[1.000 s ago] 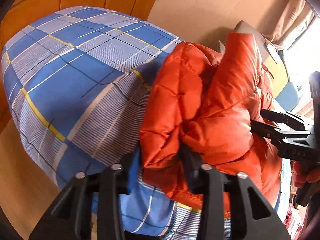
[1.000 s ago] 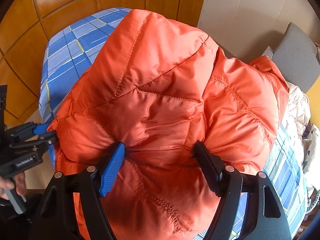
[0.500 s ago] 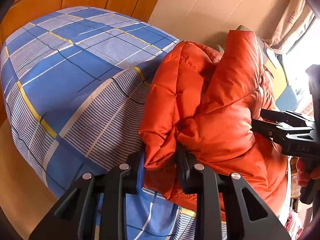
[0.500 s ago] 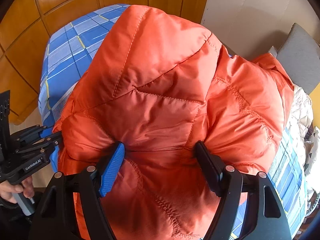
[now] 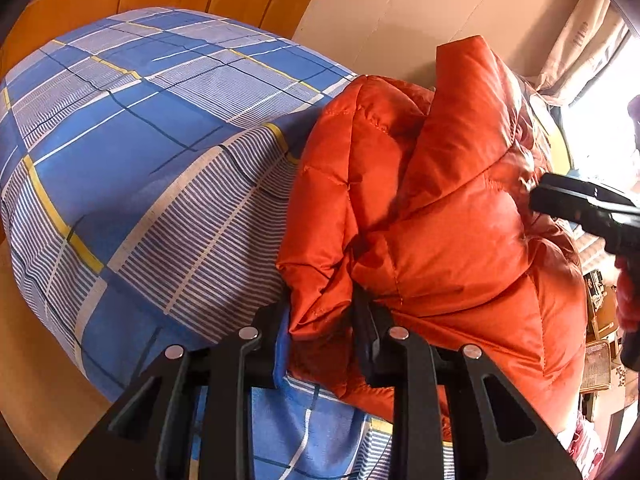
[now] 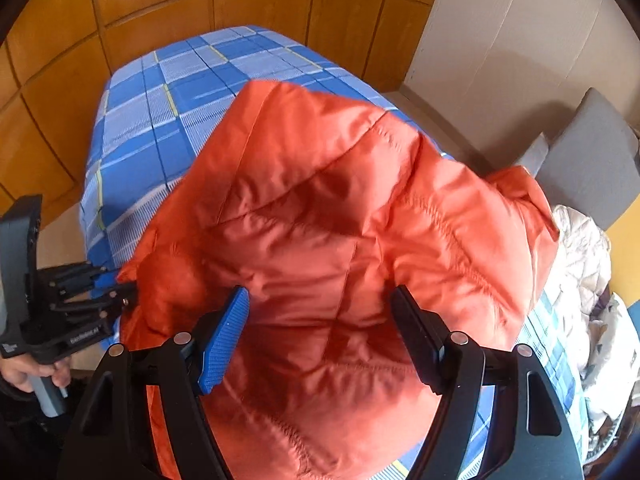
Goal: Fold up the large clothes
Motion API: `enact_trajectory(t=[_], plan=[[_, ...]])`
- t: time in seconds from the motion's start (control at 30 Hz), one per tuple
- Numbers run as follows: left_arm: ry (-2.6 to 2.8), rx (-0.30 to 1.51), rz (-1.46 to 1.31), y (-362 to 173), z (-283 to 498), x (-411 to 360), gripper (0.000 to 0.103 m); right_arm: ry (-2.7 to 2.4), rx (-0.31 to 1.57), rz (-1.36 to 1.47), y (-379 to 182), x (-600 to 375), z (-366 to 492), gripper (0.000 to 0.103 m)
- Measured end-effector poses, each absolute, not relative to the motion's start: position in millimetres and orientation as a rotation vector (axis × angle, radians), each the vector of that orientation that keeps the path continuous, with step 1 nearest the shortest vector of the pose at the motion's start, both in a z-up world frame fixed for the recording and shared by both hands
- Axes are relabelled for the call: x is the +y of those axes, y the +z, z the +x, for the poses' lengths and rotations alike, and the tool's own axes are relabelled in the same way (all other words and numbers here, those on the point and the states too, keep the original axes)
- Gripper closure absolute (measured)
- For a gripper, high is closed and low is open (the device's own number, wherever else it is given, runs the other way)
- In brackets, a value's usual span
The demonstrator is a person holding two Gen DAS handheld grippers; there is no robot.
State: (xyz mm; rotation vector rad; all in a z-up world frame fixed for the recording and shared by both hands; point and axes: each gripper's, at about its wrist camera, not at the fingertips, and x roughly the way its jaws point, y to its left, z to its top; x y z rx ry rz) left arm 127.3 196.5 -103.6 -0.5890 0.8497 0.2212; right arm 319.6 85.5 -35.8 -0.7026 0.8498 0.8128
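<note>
An orange quilted puffer jacket (image 5: 460, 220) lies bunched at the near edge of a bed with a blue checked sheet (image 5: 140, 160). My left gripper (image 5: 320, 312) is shut on a thin fold at the jacket's left edge. My right gripper (image 6: 320, 300) grips a thick bundle of the jacket (image 6: 320, 200) between widely spaced pads and holds it raised above the sheet (image 6: 160, 120). The right gripper (image 5: 536, 196) also shows at the jacket's right side. In the right wrist view, the left gripper (image 6: 120, 288) pinches the jacket's left corner.
A grey cushion (image 6: 592, 152) and a white quilted garment (image 6: 580, 260) lie at the bed's right end. Wooden panels (image 6: 160, 0) stand behind the bed, with a beige wall (image 5: 400, 12) and a curtain (image 5: 580, 40) to the right. A hand (image 6: 24, 376) holds the left gripper's handle.
My left gripper's jaws have narrowed onto the jacket's fold. My right gripper has risen a little with its bundle, so more of the sheet shows beyond the jacket.
</note>
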Motion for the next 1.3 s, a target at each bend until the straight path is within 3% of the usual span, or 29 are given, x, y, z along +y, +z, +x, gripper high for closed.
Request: enact_trajectory(t=[0.63,0.9,1.17,1.3], plan=[[0.225,0.889,-0.55,-108.3,131.2,197.4,0.077,0.878,0.92,-1.01,-94.3,136.8,339.6,0.028],[0.167,0.9,-0.528,-105.0,130.8,202.6,0.077,0.788,0.809,-0.981,-80.8,127.8,317.5,0.028],[0.13,0.903,-0.475,-100.6,132.5,200.9,0.077,0.727,0.743,-0.878,-50.9,96.1,299.0,0.012],[0.117,0.897,-0.457,-99.8,130.6,199.6,0.077,0.697,0.742,-0.808,-37.8,64.8,294.8,0.009]])
